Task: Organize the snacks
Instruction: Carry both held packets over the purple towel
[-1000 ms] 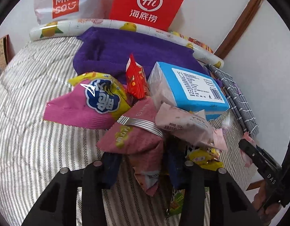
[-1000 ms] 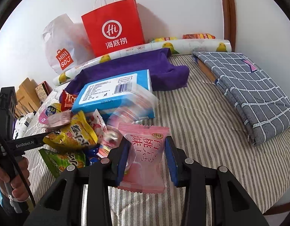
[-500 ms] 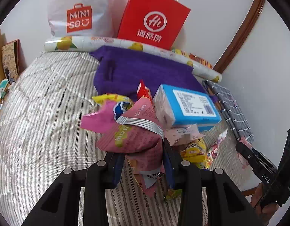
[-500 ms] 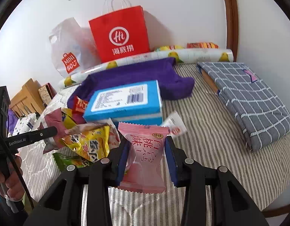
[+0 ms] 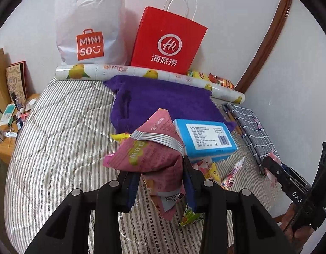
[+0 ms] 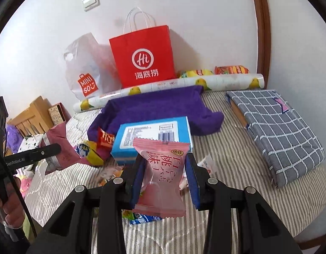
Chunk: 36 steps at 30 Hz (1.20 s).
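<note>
Each gripper has a snack pinched up off the striped bedcover (image 5: 57,139). The left gripper (image 5: 160,182) is clamped on a crumpled magenta snack bag (image 5: 150,148) with a silver seal band, which sticks up between its blue pads. The right gripper (image 6: 165,175) squeezes a pale pink peach-flavour packet (image 6: 160,175) by its sides, the packet standing upright in the narrow gap. Under and between them lies the rest of the loose pile: a yellow packet (image 5: 211,171), a small red sachet (image 6: 104,138), a blue-and-yellow bag (image 6: 86,152), all beside a blue tissue pack (image 5: 207,139) resting against a purple towel (image 5: 163,101). Behind the towel a fruit-printed roll (image 5: 141,74) lies along the wall, with a red paper bag (image 5: 167,44) and a white Miniso plastic bag (image 5: 88,25) standing upright; what is inside either I cannot tell. A folded grey checked cloth (image 6: 275,129) lies to the right.
</note>
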Each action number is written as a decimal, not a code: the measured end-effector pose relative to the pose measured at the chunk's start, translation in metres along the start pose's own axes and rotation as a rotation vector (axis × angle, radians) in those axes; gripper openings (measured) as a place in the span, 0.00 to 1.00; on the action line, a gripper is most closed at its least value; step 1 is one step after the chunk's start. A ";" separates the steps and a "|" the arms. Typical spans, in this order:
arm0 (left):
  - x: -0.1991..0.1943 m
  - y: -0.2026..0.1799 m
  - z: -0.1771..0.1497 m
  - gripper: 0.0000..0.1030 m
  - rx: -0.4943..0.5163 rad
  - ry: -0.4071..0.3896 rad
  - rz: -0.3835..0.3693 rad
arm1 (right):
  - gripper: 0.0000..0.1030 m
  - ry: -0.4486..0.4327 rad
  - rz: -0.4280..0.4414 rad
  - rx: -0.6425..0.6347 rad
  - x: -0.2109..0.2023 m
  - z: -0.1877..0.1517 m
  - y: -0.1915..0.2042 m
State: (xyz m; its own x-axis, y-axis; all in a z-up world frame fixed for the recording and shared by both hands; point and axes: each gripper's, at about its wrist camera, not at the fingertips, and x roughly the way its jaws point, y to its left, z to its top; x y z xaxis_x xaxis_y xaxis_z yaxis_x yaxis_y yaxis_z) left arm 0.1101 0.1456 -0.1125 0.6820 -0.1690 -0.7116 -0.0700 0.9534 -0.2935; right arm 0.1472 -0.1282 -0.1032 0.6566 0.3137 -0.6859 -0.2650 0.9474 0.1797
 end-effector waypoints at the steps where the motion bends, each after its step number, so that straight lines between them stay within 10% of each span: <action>1: -0.001 -0.001 0.003 0.34 0.002 -0.002 -0.001 | 0.37 -0.003 -0.001 0.000 0.000 0.002 0.001; 36: 0.053 -0.026 0.112 0.34 0.103 0.005 -0.017 | 0.36 -0.038 -0.024 -0.032 0.075 0.111 0.002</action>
State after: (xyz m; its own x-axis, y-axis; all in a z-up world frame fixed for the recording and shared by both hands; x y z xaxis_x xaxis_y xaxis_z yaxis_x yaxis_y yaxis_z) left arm 0.2292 0.1399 -0.0709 0.6786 -0.1868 -0.7103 0.0172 0.9709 -0.2389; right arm 0.2745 -0.0959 -0.0762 0.6891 0.2934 -0.6626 -0.2707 0.9524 0.1402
